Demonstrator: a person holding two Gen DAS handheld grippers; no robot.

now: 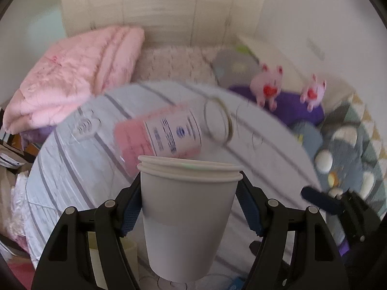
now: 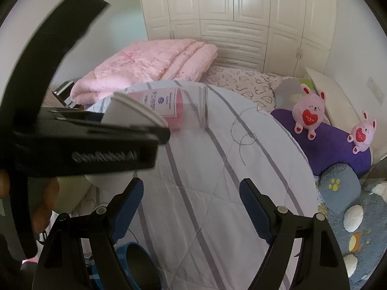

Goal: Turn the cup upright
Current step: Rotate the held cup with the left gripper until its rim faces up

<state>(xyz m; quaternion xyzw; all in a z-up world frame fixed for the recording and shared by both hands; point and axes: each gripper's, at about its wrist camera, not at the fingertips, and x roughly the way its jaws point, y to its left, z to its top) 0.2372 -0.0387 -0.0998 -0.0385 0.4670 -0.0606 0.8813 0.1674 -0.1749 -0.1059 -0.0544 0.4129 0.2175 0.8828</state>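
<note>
My left gripper: fingers clamped on white paper cup, rim up, held above striped quilt on bed. Right gripper: fingers apart, holding nothing. Pink-labelled jar lies on its side beyond.

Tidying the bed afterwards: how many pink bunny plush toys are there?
2: one pink bunny on the purple cushion, a smaller bunny at that cushion's right end. Others could be hidden.

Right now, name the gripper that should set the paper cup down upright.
Left. The left gripper already clamps the paper cup, rim up, above the striped quilt. The right gripper is open, holding nothing.
</note>
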